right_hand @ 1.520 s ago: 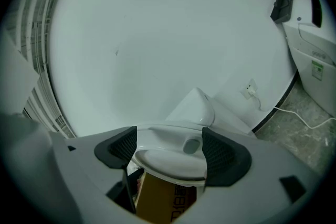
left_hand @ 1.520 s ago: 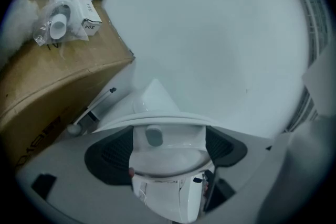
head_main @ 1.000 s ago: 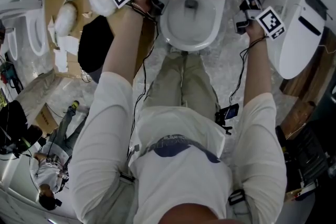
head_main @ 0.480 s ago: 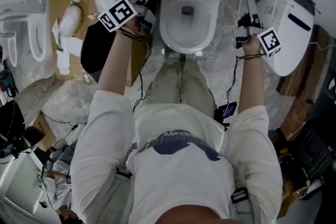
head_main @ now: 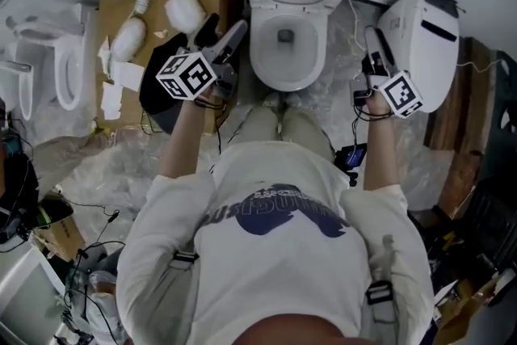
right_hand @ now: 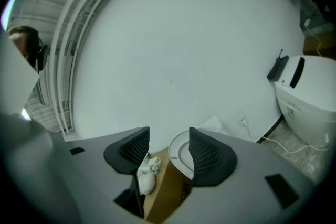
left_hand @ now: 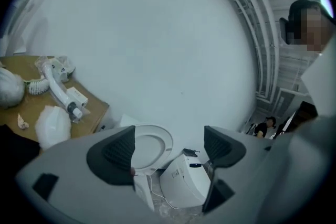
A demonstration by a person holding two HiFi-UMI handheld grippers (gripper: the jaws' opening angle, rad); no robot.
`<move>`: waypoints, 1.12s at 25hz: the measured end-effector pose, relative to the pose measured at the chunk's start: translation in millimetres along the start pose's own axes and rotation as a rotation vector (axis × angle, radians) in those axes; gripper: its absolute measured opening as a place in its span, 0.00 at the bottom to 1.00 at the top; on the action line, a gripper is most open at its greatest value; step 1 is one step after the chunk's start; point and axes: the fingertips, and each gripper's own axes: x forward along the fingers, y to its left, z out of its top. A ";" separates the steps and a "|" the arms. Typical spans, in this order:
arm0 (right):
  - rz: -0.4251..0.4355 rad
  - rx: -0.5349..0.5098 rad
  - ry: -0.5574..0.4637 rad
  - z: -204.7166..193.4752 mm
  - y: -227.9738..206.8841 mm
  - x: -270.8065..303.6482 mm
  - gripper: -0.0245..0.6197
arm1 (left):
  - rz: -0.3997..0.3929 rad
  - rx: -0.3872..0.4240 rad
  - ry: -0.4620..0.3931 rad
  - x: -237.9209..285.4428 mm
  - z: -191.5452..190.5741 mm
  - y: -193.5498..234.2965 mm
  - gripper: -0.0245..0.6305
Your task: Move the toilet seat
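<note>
No word or number here can be read for certain. The dark blue print on the person's white T-shirt (head_main: 271, 214) has letters in it, but from above they are too warped to spell out. The brown cardboard box (right_hand: 168, 191) to the left of the toilet bears a dark mark too small to read. The black-and-white square markers (head_main: 194, 77) are patterns, not letters
</note>
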 end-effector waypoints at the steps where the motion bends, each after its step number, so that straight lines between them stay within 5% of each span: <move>1: 0.011 -0.034 0.005 -2.4 13.9 -8.8 0.42 | -0.001 0.014 -0.007 -9.0 -0.2 -8.3 0.65; 8: 0.039 -0.168 0.018 -32.1 80.0 -59.2 0.32 | 0.006 0.158 -0.030 -55.1 -12.1 -66.1 0.37; 15: 0.033 -0.241 0.001 -48.2 108.8 -117.7 0.09 | 0.072 0.228 -0.080 -105.9 -32.6 -120.5 0.07; 22: 0.043 -0.375 0.027 -55.7 117.9 -200.1 0.05 | 0.212 0.318 -0.035 -147.0 -87.2 -176.1 0.04; 28: 0.084 -0.434 0.040 -63.2 131.4 -281.2 0.05 | 0.234 0.336 -0.096 -198.2 -123.6 -245.9 0.04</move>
